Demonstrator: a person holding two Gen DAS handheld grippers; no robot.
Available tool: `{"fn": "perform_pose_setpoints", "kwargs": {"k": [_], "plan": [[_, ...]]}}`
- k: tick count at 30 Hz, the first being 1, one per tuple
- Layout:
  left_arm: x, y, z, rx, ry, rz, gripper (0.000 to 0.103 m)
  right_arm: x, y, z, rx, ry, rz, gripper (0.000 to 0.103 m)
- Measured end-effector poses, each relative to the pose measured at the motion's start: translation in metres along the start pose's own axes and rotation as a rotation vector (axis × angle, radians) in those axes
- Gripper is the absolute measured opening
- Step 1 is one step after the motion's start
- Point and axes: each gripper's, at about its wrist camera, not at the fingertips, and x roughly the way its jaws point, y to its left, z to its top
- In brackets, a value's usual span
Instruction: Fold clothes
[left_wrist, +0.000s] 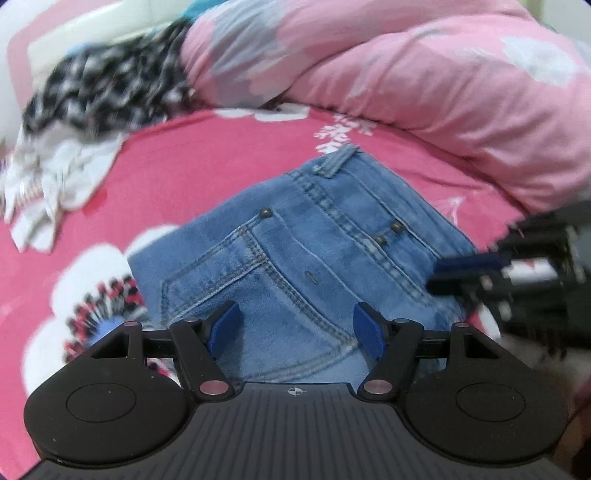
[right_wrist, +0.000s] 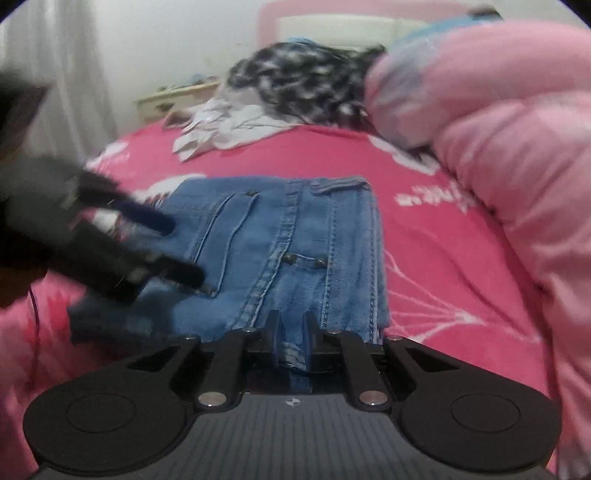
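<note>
The folded blue denim jeans (left_wrist: 295, 254) lie flat in the middle of the bright pink bed sheet with white flowers (left_wrist: 207, 155). The left gripper (left_wrist: 295, 325) hangs just over the near part of the jeans with its jaws wide apart, and nothing is squeezed between them. The right gripper (right_wrist: 291, 334) has its jaws almost together, pinching a bit of the near edge of the jeans. A puffy light pink quilt (right_wrist: 498, 122) is bunched up on the right. Far away on the left sit a black-and-white spotted cloth (right_wrist: 303, 81) and some crumpled white clothes (right_wrist: 225, 129).
</note>
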Motion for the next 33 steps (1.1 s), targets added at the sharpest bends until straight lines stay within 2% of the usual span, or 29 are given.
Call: {"fn": "perform_pose_setpoints", "kwargs": {"k": [3,6,8,10,14,16,19,21,23,25,28,33], "plan": [[-0.016,0.002,-0.005,0.025,-0.004,-0.033,0.069,0.002,-0.003,0.000,-0.008,0.002,0.009,0.012],[-0.017,0.005,-0.015,-0.012,0.048,-0.099,0.071,0.003,-0.004,0.001,-0.001,0.010,0.012,0.012],[-0.011,-0.001,-0.022,0.013,0.066,-0.088,0.073,0.003,-0.002,-0.001,-0.003,0.019,0.008,0.012],[-0.007,-0.010,-0.024,0.060,0.075,-0.065,0.080,-0.003,0.003,0.005,-0.020,0.020,-0.006,0.013],[-0.002,-0.017,-0.024,0.075,0.093,-0.043,0.082,-0.029,0.020,0.019,-0.100,-0.036,0.014,0.013],[-0.001,-0.016,-0.023,0.059,0.097,-0.046,0.082,-0.023,0.025,0.017,-0.136,0.023,0.001,0.013],[-0.003,-0.015,-0.022,0.050,0.108,-0.047,0.082,-0.002,0.018,0.006,-0.105,0.083,-0.039,0.013],[-0.003,-0.015,-0.021,0.047,0.113,-0.041,0.082,0.000,0.018,0.016,-0.074,0.112,-0.058,0.013],[-0.003,-0.012,-0.018,0.021,0.121,-0.044,0.082,-0.005,0.026,0.025,-0.108,0.104,-0.083,0.013],[-0.004,-0.011,-0.017,0.009,0.128,-0.045,0.082,-0.011,0.030,0.030,-0.111,0.074,-0.061,0.013],[-0.004,-0.012,-0.015,0.000,0.137,-0.044,0.081,0.002,0.032,0.023,-0.125,0.137,-0.078,0.013],[-0.003,-0.012,-0.011,-0.009,0.152,-0.036,0.081,0.011,0.023,0.018,-0.074,0.146,-0.077,0.013]]}}
